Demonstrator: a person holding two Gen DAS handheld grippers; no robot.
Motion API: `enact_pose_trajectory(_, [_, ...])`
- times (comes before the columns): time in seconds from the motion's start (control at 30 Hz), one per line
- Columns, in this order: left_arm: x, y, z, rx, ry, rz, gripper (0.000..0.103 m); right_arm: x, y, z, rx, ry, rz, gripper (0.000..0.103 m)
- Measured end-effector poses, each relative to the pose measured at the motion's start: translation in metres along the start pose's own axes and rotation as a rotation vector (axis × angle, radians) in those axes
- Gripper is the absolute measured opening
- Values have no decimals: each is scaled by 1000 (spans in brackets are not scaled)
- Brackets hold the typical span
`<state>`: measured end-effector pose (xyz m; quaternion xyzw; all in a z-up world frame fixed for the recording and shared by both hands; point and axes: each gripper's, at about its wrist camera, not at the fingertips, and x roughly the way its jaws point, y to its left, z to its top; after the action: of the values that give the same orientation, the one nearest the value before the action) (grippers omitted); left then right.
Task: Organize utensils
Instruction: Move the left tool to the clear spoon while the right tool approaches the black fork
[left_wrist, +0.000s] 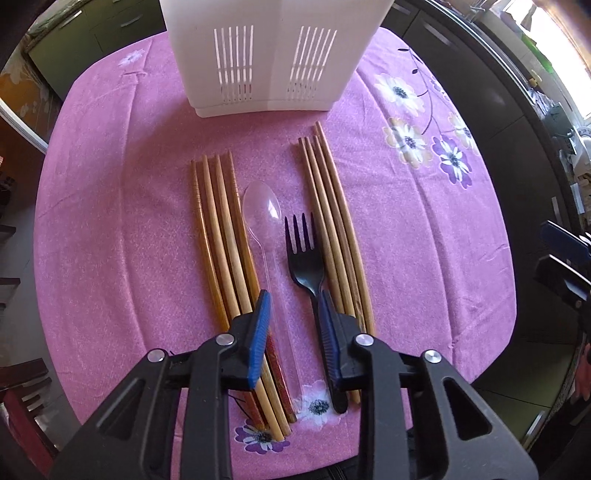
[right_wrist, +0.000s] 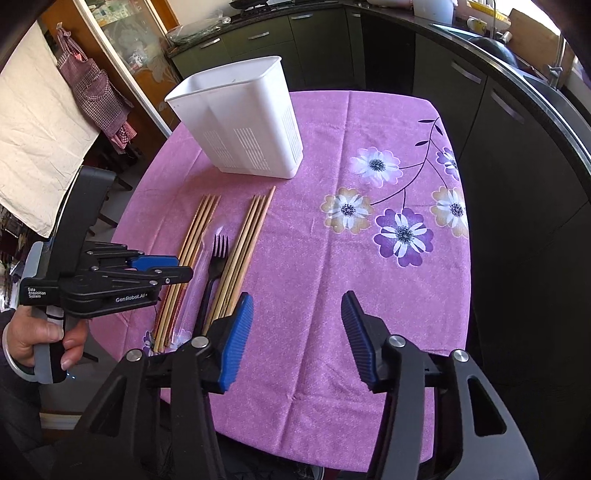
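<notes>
Pink-clothed tabletop (left_wrist: 110, 221), one white caddy (left_wrist: 273, 55) top cut off, eight chopsticks (left_wrist: 221, 236), one clear spoon (left_wrist: 262, 210) faint, one black fork (left_wrist: 304, 254), left gripper (left_wrist: 293, 306) fingers partly open astride spoon handle, right gripper (right_wrist: 297, 306) fingers half-open, empty.

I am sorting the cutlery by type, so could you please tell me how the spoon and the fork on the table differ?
The spoon is clear, see-through plastic; the fork is opaque black. The spoon ends in a rounded bowl, the fork in four tines. The spoon's head reaches nearer the white holder than the fork's. Both lie flat and parallel between the two chopstick bundles, heads toward the holder.
</notes>
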<state>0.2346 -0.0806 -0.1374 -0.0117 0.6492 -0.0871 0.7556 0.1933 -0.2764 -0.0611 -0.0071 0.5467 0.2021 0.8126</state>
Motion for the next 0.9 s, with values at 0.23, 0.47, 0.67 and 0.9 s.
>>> enact_pose_trajectory(0.23, [18, 0, 16, -9, 21, 25, 23, 6, -10, -3, 12, 12, 14, 50])
enact_pose_trajectory(0.47, [30, 0, 28, -9, 37, 62, 17, 8, -12, -6, 11, 19, 25, 50])
enact_pose_trajectory(0.67, [36, -5, 35, 11, 25, 93, 15, 13, -12, -6, 13, 32, 22, 50])
enact_pose_trajectory(0.9, [38, -18, 34, 36, 18, 116, 10, 11, -2, -8, -8, 35, 7, 50])
